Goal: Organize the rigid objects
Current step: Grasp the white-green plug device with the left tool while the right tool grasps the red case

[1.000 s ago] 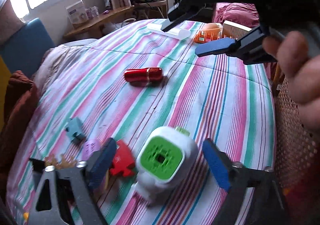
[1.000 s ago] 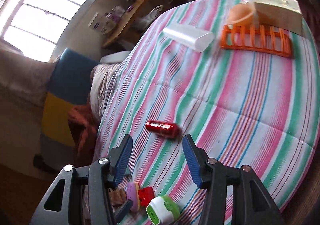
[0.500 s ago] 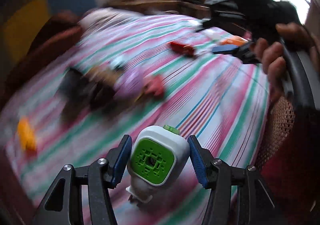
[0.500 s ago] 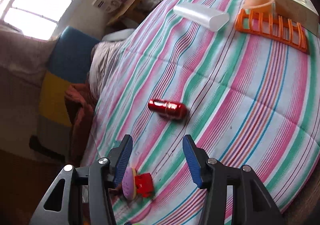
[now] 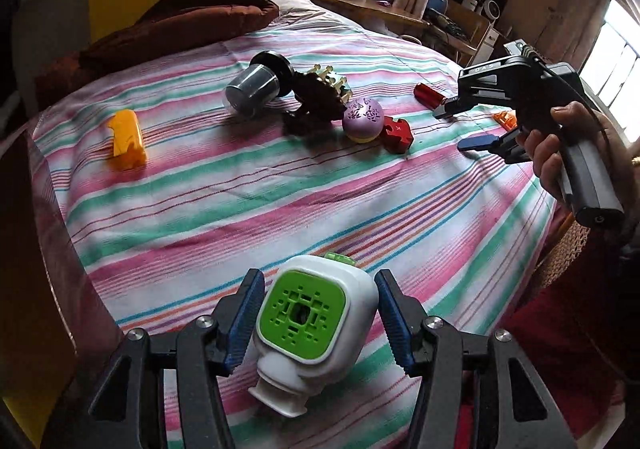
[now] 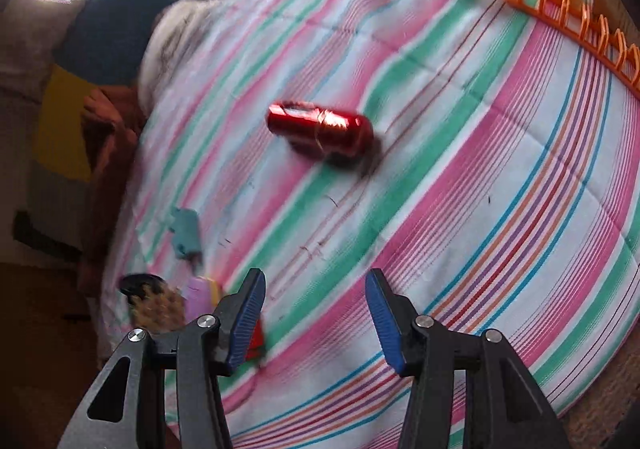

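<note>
Between the left gripper (image 5: 318, 323) fingers sits the gripped white-green toy (image 5: 316, 325); right gripper (image 6: 316, 323), marked "DAS", spread, empty.

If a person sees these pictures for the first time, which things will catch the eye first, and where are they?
First comes the white and green gadget, close to the camera between the blue pads of the left tool. Next is the shiny red cylinder, lying alone on the striped cloth ahead of the empty right tool. Farther back sits a cluster with a purple ball and, apart from it, a yellow block.

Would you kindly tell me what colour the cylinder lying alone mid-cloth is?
Shiny metallic red; the cylinder shows best in the right wrist view.
</note>
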